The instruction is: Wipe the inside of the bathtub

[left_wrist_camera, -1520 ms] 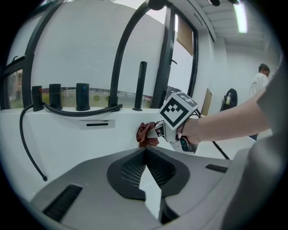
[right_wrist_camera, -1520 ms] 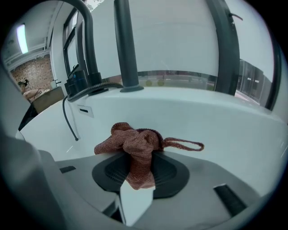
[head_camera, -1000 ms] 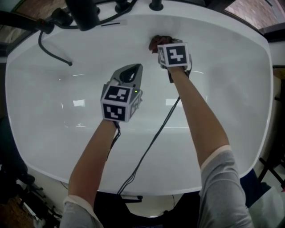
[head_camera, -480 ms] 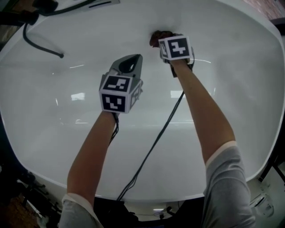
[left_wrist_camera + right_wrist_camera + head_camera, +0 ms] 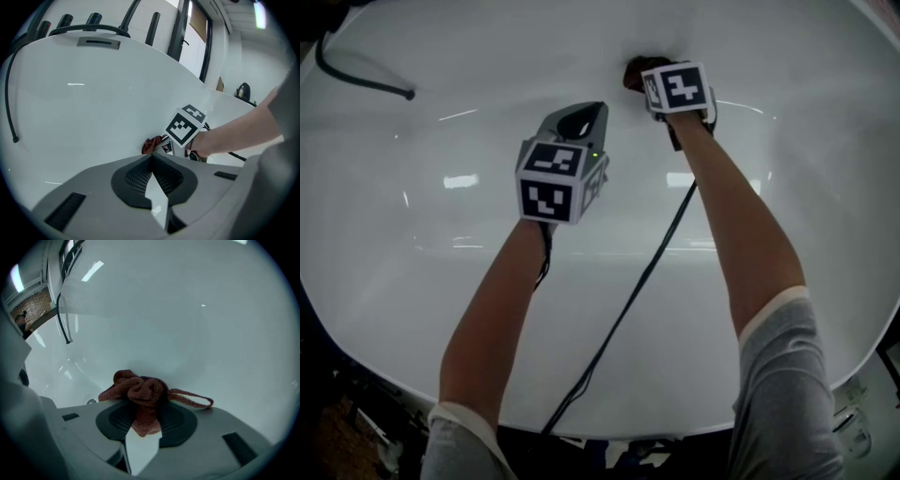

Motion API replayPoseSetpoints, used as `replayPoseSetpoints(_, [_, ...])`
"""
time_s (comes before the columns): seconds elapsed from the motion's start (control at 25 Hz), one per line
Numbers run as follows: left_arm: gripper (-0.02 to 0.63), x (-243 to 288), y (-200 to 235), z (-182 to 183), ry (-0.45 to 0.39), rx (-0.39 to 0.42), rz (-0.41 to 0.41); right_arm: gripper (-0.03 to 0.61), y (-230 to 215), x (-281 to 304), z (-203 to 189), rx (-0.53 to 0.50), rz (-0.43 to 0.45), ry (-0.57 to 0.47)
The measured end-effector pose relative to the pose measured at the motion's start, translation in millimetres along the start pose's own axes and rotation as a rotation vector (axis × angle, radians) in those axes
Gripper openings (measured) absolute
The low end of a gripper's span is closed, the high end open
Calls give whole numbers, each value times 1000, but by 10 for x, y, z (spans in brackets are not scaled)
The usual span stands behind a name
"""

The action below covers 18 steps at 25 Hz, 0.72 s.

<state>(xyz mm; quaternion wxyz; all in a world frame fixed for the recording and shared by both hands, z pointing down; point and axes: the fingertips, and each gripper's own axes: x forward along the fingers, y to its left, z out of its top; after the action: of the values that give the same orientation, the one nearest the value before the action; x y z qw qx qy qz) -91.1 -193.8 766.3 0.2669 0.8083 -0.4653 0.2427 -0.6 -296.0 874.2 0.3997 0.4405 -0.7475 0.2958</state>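
The white bathtub [image 5: 412,244] fills the head view. My right gripper [image 5: 652,80] is shut on a bunched reddish-brown cloth [image 5: 140,392], which presses against the tub's far inner wall [image 5: 197,324]; a loop of the cloth trails off to the right. In the head view only a dark edge of the cloth [image 5: 635,67] shows past the right marker cube. My left gripper [image 5: 581,120] hovers over the tub floor left of the right one, shut with nothing between its pads. The left gripper view shows the cloth [image 5: 151,144] and the right marker cube [image 5: 185,125] ahead.
A black hose [image 5: 356,80] curves along the tub's far left side, and it hangs down the wall as the hose [image 5: 8,93] in the left gripper view. Dark tap fittings [image 5: 93,21] stand on the rim. A black cable [image 5: 623,309] runs back from the right gripper across the tub.
The head camera has tipped down, so the tub rim and taps slid out of the top. Both grippers keep nearly the same places; the cloth stays pressed on the far wall.
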Motion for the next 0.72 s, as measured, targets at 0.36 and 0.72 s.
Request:
replayPoseSetpoints(0.36, [8, 99, 108, -254, 20, -15, 5, 129, 7, 452, -376, 48, 0, 49])
replayPoseSetpoints(0.72, [8, 89, 108, -431, 43, -36, 11, 127, -44, 486, -789, -65, -119, 172])
